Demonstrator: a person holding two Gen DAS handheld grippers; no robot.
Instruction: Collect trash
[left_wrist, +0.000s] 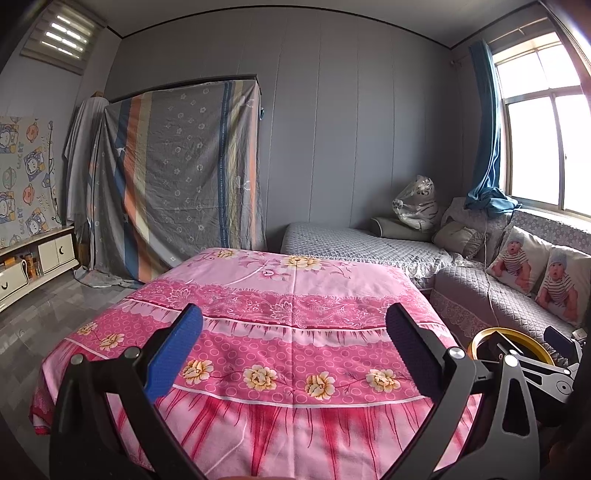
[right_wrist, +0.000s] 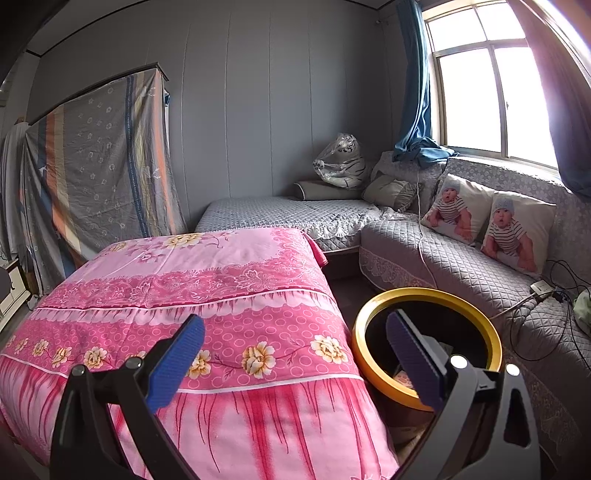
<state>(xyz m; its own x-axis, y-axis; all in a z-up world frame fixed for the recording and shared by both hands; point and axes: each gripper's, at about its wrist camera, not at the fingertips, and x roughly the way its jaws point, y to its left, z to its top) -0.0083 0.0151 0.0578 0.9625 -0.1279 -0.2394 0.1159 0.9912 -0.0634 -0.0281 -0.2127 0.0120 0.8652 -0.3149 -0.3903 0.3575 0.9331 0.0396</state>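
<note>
- A table (right_wrist: 207, 295) under a cloth sits in the middle of the room.
- A bin (right_wrist: 424, 347) stands on the floor just beside the table, at its 3 o'clock side.
- A sofa (right_wrist: 461, 266) runs along the wall under the window (right_wrist: 491, 96), at 2 o'clock from the bin.
- Two cushions (right_wrist: 487, 221) lean side by side on the sofa back.
- A daybed (right_wrist: 280, 214) lies behind the table, at 12 o'clock, touching the sofa's end.
- A wrapped soft toy (right_wrist: 341, 162) sits on the far end of the daybed, in the corner.
- A wardrobe under a sheet (left_wrist: 177, 177) stands at 10 o'clock, behind the table.
- A low cabinet (left_wrist: 33, 262) sits at 9 o'clock, by the wall.
</note>
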